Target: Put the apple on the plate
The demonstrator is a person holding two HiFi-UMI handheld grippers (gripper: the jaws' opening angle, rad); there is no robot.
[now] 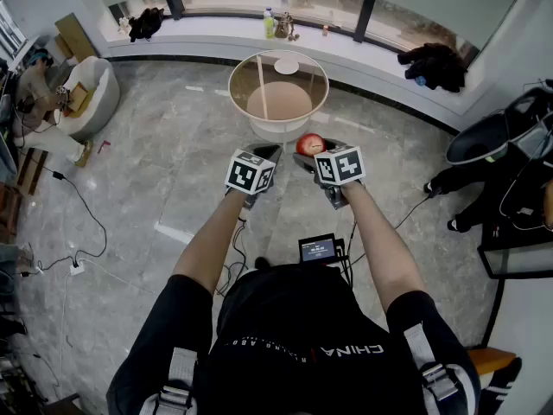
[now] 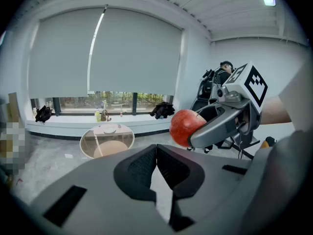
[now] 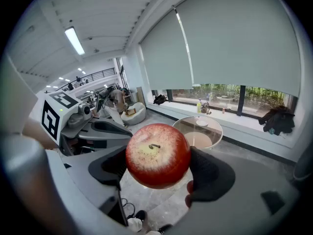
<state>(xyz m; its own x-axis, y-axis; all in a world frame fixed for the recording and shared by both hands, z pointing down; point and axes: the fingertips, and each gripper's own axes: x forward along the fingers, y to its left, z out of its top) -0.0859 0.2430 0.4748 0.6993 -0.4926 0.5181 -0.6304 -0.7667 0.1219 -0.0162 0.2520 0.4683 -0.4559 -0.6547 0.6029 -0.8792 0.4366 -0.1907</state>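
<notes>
A red apple (image 3: pixel 157 155) sits between the pads of my right gripper (image 3: pixel 157 169), which is shut on it, stem towards the camera. In the head view the apple (image 1: pixel 309 144) hangs in the air in the right gripper (image 1: pixel 315 150), in front of a round glass table (image 1: pixel 235 83). A small white plate (image 1: pixel 286 66) lies on that table's far part. My left gripper (image 1: pixel 263 155) is held just left of the apple, and its jaws (image 2: pixel 156 166) meet at the tips with nothing in them. The left gripper view shows the apple (image 2: pixel 185 126) at the right and the plate (image 2: pixel 109 129) far ahead.
A window sill (image 1: pixel 216 26) with bottles (image 1: pixel 270 24) and dark clothes (image 1: pixel 432 63) runs behind the table. A white armchair (image 1: pixel 93 93) and a seated person (image 1: pixel 39 76) are at the far left. Cables (image 1: pixel 78 232) lie on the marble floor. Black equipment (image 1: pixel 501 137) stands at the right.
</notes>
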